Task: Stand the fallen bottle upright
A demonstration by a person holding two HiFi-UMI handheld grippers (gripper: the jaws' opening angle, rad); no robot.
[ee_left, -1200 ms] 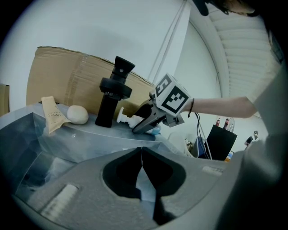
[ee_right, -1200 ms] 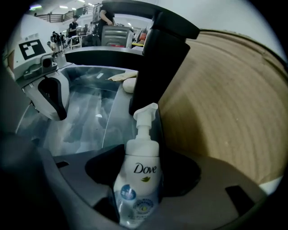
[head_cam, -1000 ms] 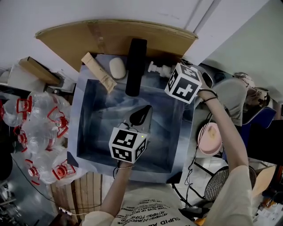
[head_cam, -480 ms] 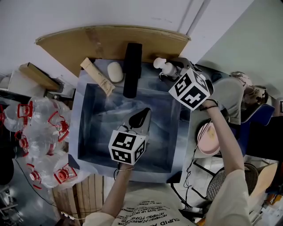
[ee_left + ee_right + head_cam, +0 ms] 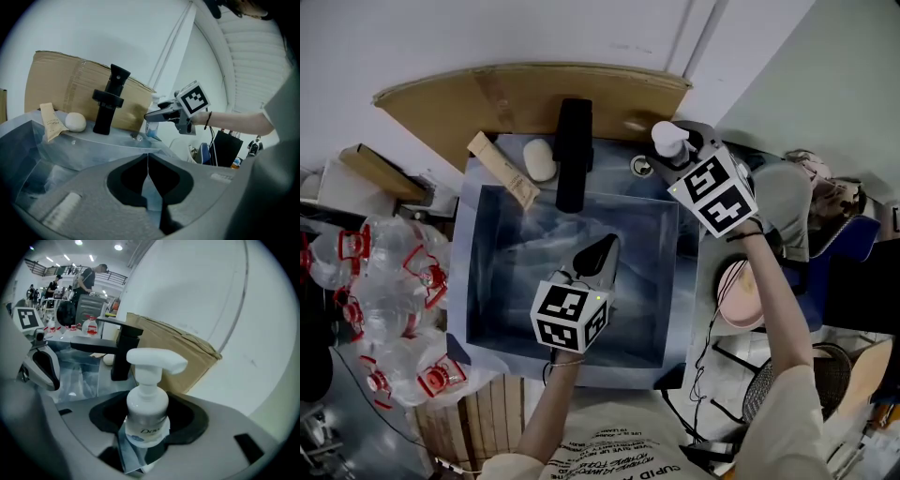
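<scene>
- Far left, beside the sink: a heap of clear plastic bottles (image 5: 389,281) with red caps, and a brown cardboard box (image 5: 380,171) behind the heap
- Sink (image 5: 516,309): a square steel basin; a cardboard sheet (image 5: 525,89) leans on the wall behind it
- Back rim of the sink, left to right: a tan tube (image 5: 503,171) lying flat, a white soap bar (image 5: 540,159), a black tap (image 5: 573,155) standing tall, a small metal fitting (image 5: 639,167)
- Left gripper (image 5: 605,251): hangs over the basin and points toward the back rim
- Left gripper view: its fingers are pressed together along a thin seam, with nothing between them
- Pump bottle (image 5: 669,141): at the sink's back right corner, just right of the metal fitting; white pump head on top, body close to upright
- Right gripper (image 5: 677,161): reaches in from the right with its marker cube tilted; it pinches the pump bottle
- Right gripper view: the fingers close on either side of the bottle's body (image 5: 147,406), below the neck, with the label facing the camera
- Whether the bottle's base touches the rim I cannot tell from any view
- Right of the sink: a pink round dish (image 5: 746,292) on the white counter, well apart from the bottle
</scene>
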